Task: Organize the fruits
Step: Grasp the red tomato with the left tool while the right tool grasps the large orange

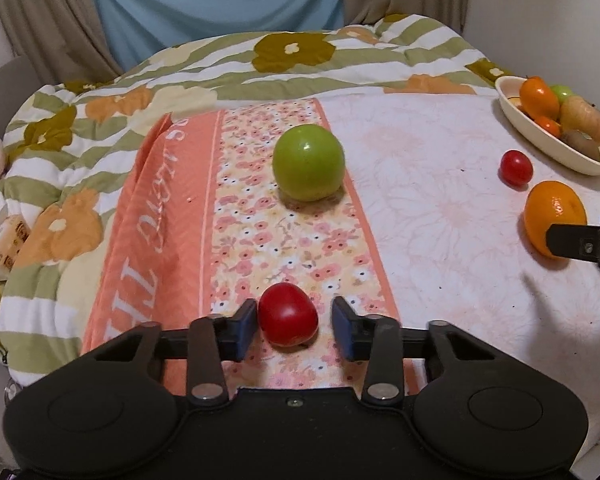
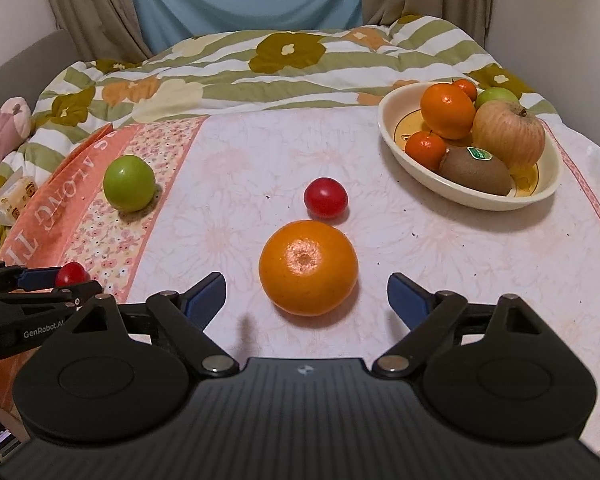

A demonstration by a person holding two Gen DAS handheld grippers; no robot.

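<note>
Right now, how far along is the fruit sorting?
Done: the bowl already holds several fruits. In hand: nothing gripped yet; the left claw straddles a red tomato, the right claw stands open around the orange. Remaining: those two, plus the green apple and the second red tomato.

Domestic bedroom setting: a bed with a floral striped quilt (image 2: 260, 64) and a pink printed sheet (image 2: 380, 240), beige curtains (image 2: 92, 4) around a blue drape (image 2: 240, 0), and a fruit bowl (image 2: 392, 132).
</note>
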